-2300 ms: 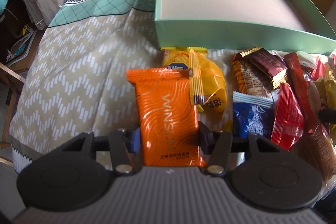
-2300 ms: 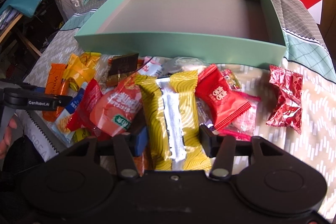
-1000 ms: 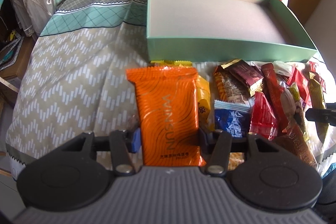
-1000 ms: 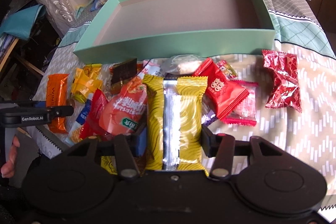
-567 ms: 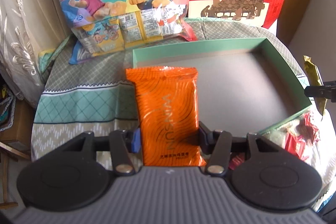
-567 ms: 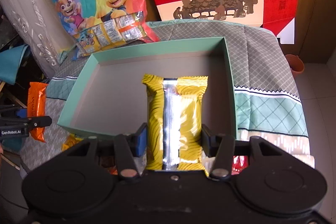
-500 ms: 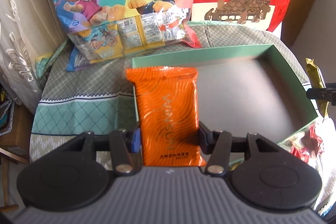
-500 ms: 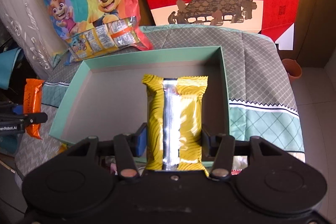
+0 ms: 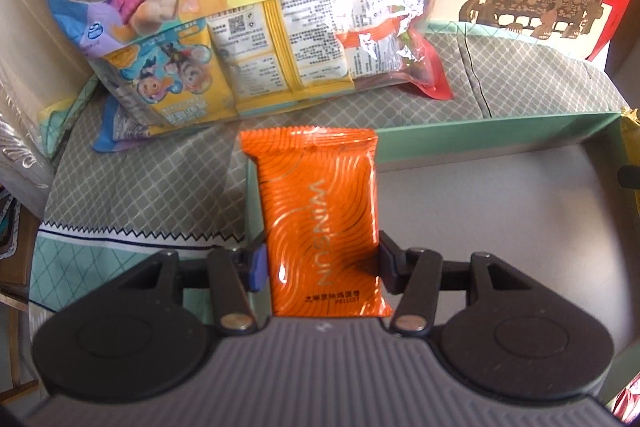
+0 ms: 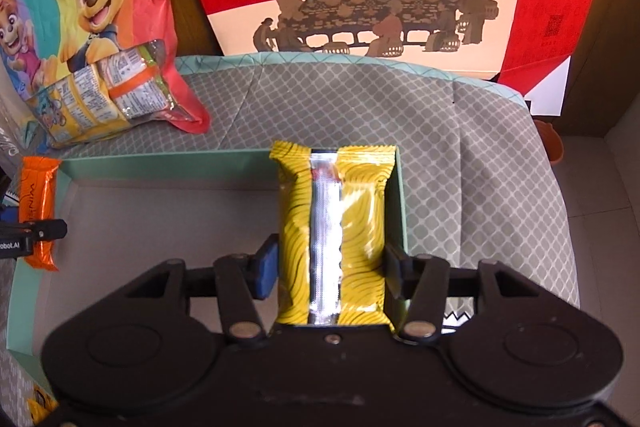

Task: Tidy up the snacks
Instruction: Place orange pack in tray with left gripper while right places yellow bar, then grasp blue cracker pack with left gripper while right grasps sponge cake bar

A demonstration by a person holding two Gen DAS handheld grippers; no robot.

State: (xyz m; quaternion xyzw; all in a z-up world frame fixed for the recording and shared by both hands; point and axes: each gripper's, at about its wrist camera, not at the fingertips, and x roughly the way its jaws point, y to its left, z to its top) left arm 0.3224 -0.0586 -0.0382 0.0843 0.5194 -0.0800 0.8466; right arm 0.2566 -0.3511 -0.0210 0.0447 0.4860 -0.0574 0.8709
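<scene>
Vs earlier: both grippers now over green box (image 10: 168,163), snack pile gone from view. L gripper (image 9: 320,259), angled down, clamps orange packet (image 9: 320,223) at box's far-left corner; R gripper (image 10: 330,259), jaws just eased wider, grips yellow packet (image 10: 332,227) at far-right corner.

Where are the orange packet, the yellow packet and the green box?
orange packet (image 9: 320,223): left wrist view, middle of wrapper.
yellow packet (image 10: 362,227): right wrist view, right half of wrapper.
green box (image 10: 160,167): right wrist view, far wall.
</scene>
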